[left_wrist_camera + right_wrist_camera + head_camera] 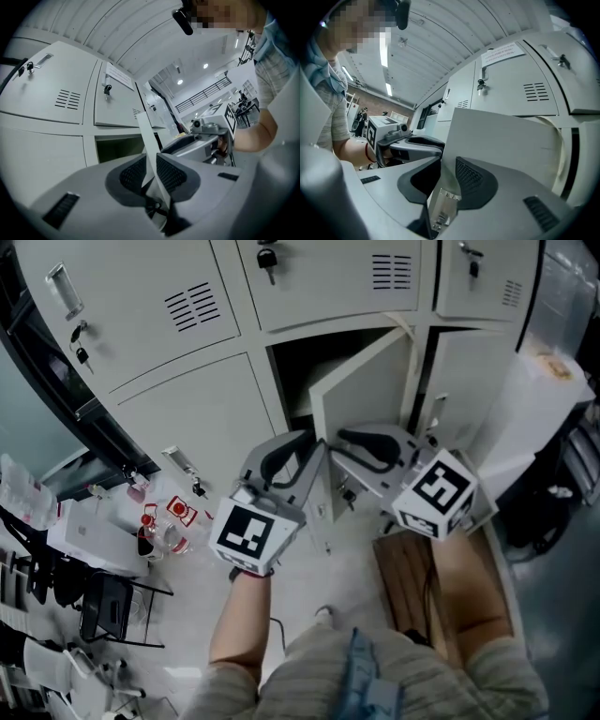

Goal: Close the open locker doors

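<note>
The left gripper (305,454) has its jaws pinched on the free edge of the open locker door (367,381). The left gripper view shows the thin panel (147,140) held between the pads (133,174). That door stands ajar in front of the dark compartment (305,357), and seems to hinge at its right. The right gripper (352,442) is clamped on the same edge, by the latch plate (443,211). To close the door well, both grips should probably follow its arc together, towards the left frame post, without twisting the sheet. They should let go before the jaws get trapped against the frame, then push the door face flat until it latches.
</note>
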Demonstrator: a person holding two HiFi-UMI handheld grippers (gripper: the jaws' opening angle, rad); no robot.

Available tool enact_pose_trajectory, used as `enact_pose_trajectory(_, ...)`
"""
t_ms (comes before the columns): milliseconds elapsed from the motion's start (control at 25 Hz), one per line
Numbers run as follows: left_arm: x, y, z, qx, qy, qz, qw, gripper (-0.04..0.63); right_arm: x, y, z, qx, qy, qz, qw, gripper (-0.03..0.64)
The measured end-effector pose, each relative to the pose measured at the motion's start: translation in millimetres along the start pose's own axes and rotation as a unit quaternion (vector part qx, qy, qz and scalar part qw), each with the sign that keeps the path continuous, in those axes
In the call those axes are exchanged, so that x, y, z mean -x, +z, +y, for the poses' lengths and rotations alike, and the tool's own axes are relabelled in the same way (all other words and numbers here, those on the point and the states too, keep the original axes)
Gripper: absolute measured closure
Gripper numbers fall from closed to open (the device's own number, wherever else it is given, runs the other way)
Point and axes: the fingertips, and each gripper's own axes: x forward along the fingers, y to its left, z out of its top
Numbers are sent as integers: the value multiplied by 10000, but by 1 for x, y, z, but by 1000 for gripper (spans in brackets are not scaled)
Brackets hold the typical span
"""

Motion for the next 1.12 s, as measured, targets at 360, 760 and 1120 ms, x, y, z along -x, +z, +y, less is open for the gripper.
enact_pose_trajectory(360, -7, -24, 61, -11, 206, 87, 9997, 528, -54, 0, -21, 128, -206, -83, 9997, 529)
enact_pose_trajectory(760, -17, -45, 102, 52, 105, 101, 9999, 528, -101, -11, -55, 70, -597, -25, 9982, 529)
enact_pose_trajectory(1120, -14, -48, 111, 98, -64, -14, 9999, 528, -122, -20, -72, -80, -829, 59, 9965, 529)
